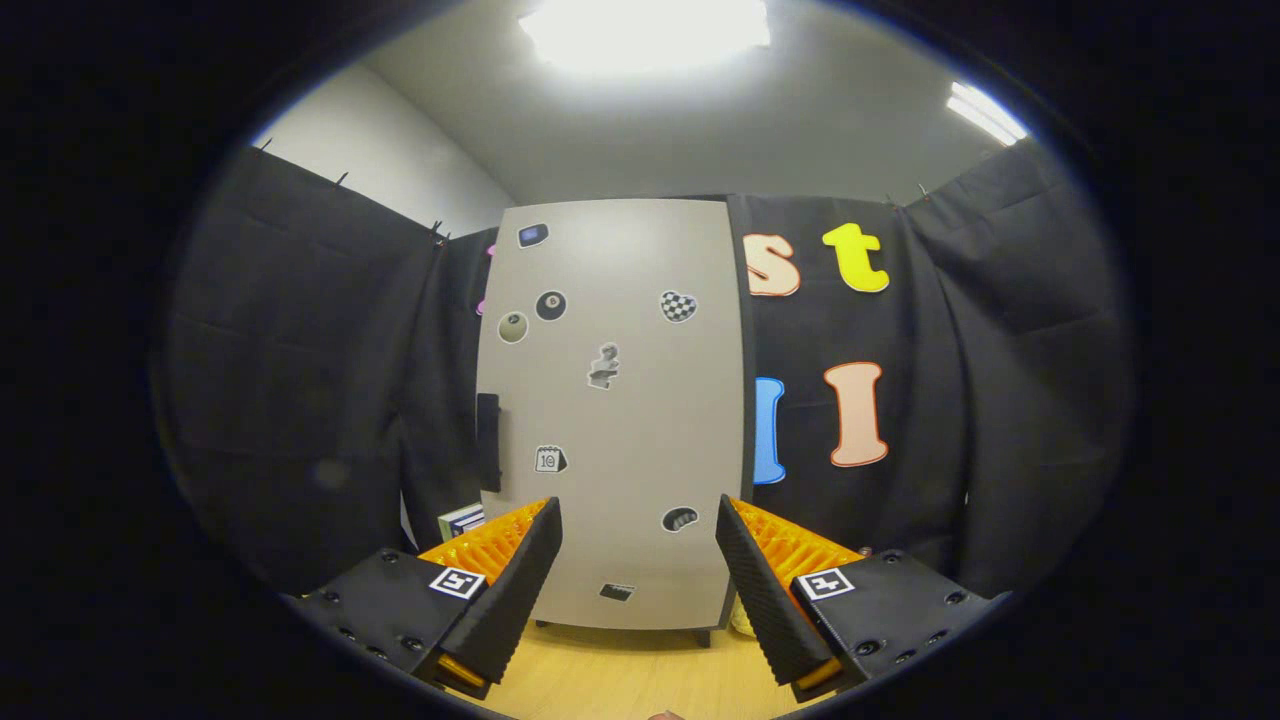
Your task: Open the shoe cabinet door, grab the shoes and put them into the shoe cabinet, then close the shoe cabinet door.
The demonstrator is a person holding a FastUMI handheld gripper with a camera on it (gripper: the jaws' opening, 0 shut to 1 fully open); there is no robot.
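The gripper point(638, 560) hangs spread wide and empty, squared up to the cabinet point(612, 420) straight ahead, its door point(640, 400) shut flat; the dark handle point(488, 442) sits beyond the left finger, likely the reach. Wooden floor point(620, 680) below, black cloth walls around, bright ceiling lamps point(645, 25) overhead.

We face the shoe cabinet door point(615, 420), shut and dotted with stickers | dark handle point(488, 442) on its left edge | our gripper point(638, 540) hangs spread wide, empty, above the wooden floor point(620, 675).
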